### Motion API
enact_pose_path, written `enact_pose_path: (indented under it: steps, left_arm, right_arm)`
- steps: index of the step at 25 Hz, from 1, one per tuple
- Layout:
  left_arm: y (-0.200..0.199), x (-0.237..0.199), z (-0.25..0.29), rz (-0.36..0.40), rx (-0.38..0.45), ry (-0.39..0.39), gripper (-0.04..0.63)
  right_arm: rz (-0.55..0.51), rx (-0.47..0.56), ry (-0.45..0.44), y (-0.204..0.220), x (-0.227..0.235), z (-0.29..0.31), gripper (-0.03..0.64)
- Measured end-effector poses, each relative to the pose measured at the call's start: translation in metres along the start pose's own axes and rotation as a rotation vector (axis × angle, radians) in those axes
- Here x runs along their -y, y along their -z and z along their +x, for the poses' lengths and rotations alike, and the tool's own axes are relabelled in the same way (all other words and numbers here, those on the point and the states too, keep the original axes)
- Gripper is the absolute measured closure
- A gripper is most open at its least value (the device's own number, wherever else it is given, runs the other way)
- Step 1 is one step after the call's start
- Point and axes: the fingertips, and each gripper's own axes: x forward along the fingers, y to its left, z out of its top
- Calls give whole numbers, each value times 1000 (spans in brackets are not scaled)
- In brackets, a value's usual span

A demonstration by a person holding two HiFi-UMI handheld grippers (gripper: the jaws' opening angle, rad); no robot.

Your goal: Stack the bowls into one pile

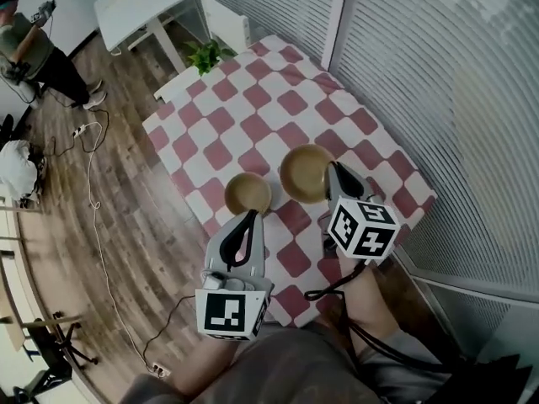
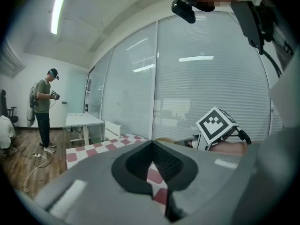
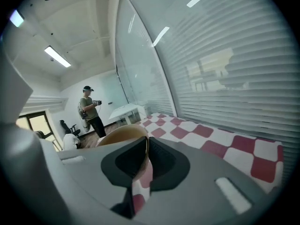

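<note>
Nearest, the left gripper [image 1: 250, 216] is closed on nothing, just short of the small bowl [image 1: 247, 194] on the table [image 1: 253, 116]. Beyond, the right gripper [image 3: 146, 142] pinches the wider bowl [image 1: 303, 172] by its rim. That thin one-sided hold may let it tip or slip.

Bright, even light all round: a ceiling strip light [image 2: 57, 13] glows in the left gripper view, a second strip light [image 3: 57, 56] in the right gripper view, and white streaks glare off the glass wall [image 2: 196, 58]. Both gripper views bow hard and go black at the corners. Up close, the right gripper [image 3: 147, 139] and the bowl [image 3: 120, 131] look soft and out of focus, while the head view is fairly sharp with faint shadows.
</note>
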Motion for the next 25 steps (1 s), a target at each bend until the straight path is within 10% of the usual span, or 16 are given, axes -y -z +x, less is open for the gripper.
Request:
enact_pose_path:
  steps: [9,25]
  left_arm:
    - [3,-65,-51,-23,16,-89,595]
    - [43,-105,-52,-74,-62,-113,595]
  right_arm:
    - [-61,-65,-113,36,-103,25,571]
    - [-114,-194,-85,99,-114,60,568]
